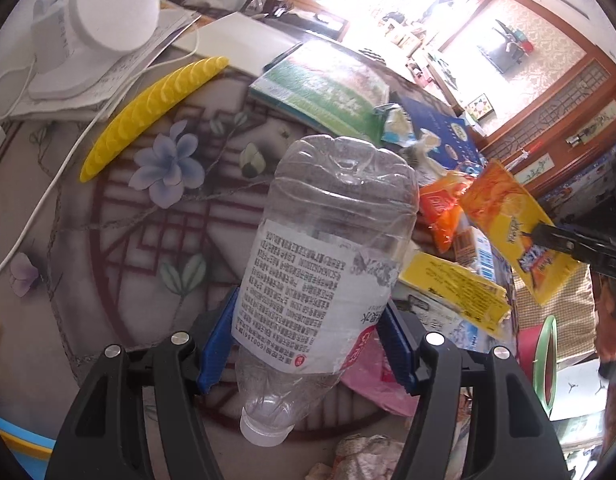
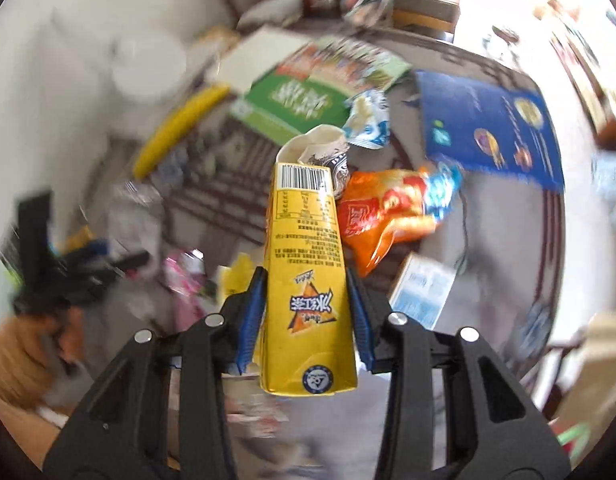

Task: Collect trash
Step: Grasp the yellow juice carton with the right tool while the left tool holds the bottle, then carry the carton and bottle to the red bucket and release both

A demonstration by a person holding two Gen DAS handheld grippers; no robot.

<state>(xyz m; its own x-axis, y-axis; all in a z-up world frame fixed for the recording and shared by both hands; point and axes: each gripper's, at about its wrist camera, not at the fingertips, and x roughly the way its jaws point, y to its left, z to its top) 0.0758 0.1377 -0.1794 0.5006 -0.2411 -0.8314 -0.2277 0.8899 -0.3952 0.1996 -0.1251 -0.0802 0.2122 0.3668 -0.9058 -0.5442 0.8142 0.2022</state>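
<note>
My left gripper (image 1: 308, 344) is shut on an empty clear plastic bottle (image 1: 327, 264) with a white label, cap toward the camera, held above the patterned table (image 1: 108, 240). My right gripper (image 2: 306, 316) is shut on a yellow drink carton (image 2: 304, 264), which also shows in the left wrist view (image 1: 515, 232), lifted over the trash pile. On the table lie an orange snack bag (image 2: 383, 216), a blue-white wrapper (image 2: 367, 120), a crumpled paper cup (image 2: 319, 148), a pink bag (image 1: 371, 380) and another yellow carton (image 1: 451, 288).
A yellow ridged curved object (image 1: 148, 116), a white lamp base (image 1: 108, 12) with cables, a green book (image 1: 323, 88) and a blue book (image 2: 487, 124) lie at the table's far side. A green-rimmed bin (image 1: 543, 360) stands at the right. The right wrist view is motion-blurred.
</note>
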